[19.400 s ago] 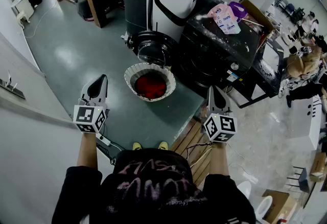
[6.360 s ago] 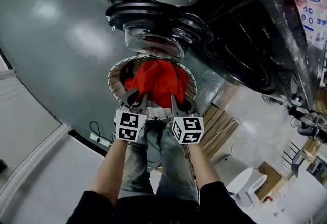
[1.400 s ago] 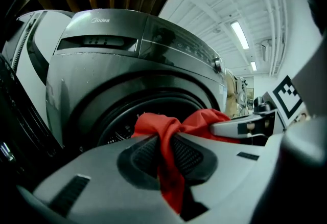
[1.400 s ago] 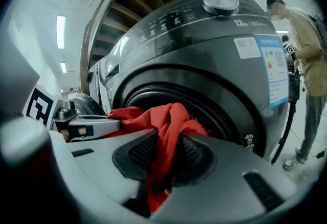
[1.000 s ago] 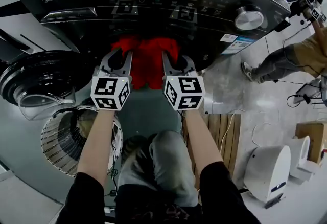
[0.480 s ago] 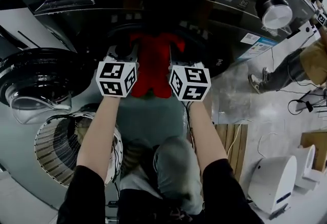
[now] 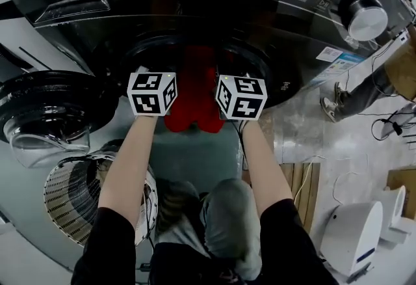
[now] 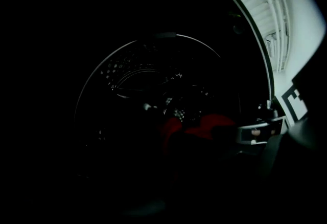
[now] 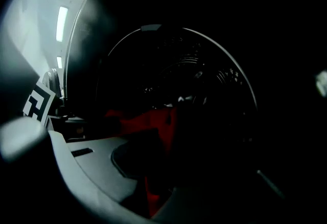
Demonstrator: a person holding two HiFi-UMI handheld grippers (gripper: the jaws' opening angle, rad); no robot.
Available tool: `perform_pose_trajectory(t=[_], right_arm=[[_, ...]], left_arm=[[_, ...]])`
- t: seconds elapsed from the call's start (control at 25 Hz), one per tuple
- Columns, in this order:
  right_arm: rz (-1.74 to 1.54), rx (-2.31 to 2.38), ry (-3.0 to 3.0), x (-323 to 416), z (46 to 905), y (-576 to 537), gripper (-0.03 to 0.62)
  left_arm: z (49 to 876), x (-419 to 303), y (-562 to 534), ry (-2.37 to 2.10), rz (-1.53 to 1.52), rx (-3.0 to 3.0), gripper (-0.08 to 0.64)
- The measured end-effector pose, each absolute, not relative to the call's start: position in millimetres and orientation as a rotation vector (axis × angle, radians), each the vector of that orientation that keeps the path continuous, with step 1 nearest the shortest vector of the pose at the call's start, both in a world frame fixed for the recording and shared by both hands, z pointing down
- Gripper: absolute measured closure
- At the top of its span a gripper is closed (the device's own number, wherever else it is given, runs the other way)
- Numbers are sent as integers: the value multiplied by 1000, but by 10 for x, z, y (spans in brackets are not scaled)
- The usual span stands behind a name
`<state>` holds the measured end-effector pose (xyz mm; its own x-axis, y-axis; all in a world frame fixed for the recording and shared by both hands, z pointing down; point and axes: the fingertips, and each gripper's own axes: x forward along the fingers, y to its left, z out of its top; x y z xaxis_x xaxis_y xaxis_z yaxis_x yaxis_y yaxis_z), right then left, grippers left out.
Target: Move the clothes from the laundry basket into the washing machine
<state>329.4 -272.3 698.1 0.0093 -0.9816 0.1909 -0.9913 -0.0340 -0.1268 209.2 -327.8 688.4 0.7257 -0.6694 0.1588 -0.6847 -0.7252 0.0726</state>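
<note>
floor: grey-green floor, glossy | right: wooden slats, white unit, loose cables

Right claw pinching red cloth — dark perforated washer drum beyond, all dim.

Garment red; washing machine glossy black (knob silver); laundry basket white, slatted; marker cubes black-and-white squares.

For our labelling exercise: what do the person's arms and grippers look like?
The left gripper and right gripper each carry a white cube with black square markers. One right finger looks smooth grey. The person wears black short sleeves.
</note>
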Motion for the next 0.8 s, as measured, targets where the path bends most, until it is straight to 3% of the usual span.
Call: perform_pose_trajectory(t=[0.48, 0.8], right_arm=[[491, 2224, -2060, 3428, 7275, -2939, 461], [534, 2294, -2017, 3526, 7298, -2959, 362]], left_arm=[[7288, 2165, -3558, -1064, 238, 2733, 499], [7446, 2257, -3706, -1073, 301, 2658, 476]])
